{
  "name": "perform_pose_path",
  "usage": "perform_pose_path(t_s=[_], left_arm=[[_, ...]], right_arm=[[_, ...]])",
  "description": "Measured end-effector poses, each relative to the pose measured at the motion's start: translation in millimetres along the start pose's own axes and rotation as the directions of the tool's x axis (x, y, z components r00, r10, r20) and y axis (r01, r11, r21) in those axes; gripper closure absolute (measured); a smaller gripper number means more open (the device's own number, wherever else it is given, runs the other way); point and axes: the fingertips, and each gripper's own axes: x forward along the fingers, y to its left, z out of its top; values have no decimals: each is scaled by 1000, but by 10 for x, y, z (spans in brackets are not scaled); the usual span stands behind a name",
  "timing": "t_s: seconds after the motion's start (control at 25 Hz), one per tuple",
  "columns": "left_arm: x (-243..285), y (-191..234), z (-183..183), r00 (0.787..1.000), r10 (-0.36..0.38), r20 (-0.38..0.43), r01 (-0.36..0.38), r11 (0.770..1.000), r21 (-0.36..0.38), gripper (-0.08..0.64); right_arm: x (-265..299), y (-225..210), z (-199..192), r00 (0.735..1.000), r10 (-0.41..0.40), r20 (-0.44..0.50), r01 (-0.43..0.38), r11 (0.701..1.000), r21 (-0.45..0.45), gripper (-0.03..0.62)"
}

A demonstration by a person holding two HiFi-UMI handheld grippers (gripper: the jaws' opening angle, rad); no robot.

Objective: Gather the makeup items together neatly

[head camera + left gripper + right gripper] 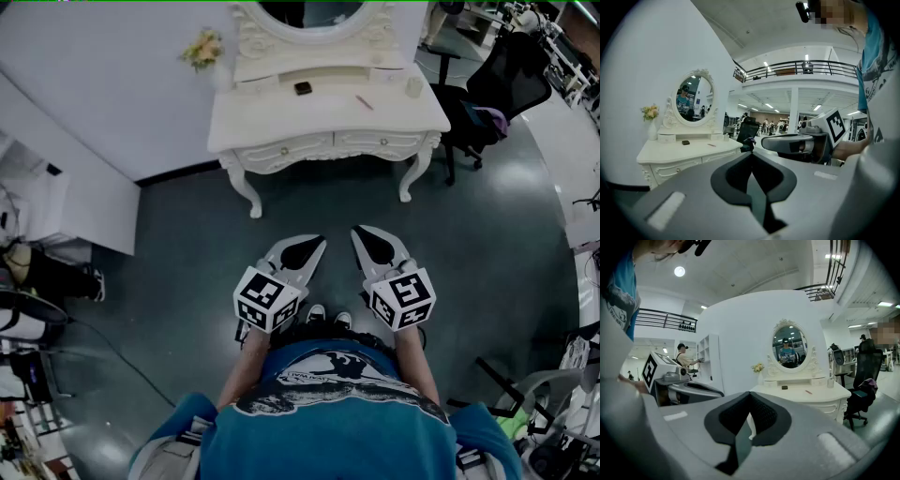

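Observation:
A white dressing table (281, 122) with an oval mirror stands a few steps ahead of me. On its top lie a small black case (302, 88), a thin pink stick (364, 102) and a small pale jar (413, 87). I hold both grippers in front of my waist, far short of the table. The left gripper (317, 244) and the right gripper (360, 232) are shut and hold nothing. In the left gripper view the jaw tips (751, 152) meet, with the black case (685, 142) far beyond. In the right gripper view the tips (750, 393) also meet.
A vase of flowers (203, 49) stands at the table's left end. A black office chair (506, 84) is to the table's right, and a white partition wall (84, 103) runs along the left. Cables and equipment (28, 319) crowd the left edge. Dark floor (187, 244) lies between me and the table.

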Motion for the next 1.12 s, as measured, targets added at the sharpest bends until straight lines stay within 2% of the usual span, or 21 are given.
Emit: perform_pose_path(t_s=[0.32,0.56,0.76,1.12], left_arm=[[145,-31,-5,1000,-7,-7,7,1000,5,546],[267,-26,-4,1000,17,3,-17,1000,5,546],[375,-73,-32,1000,30,3,-30,1000,-1,546],[495,-175,-139,998,26,-58,-26,1000,-5,546]], right_arm=[[7,-82,2,1000,16,20,-16,1000,-15,589],[-20,-226,-63,1000,32,0,-32,999,-25,589],[-80,-379,-160,999,32,-14,-33,999,-10,589],[-16,-598,-243,999,43,-26,-41,998,48,589]])
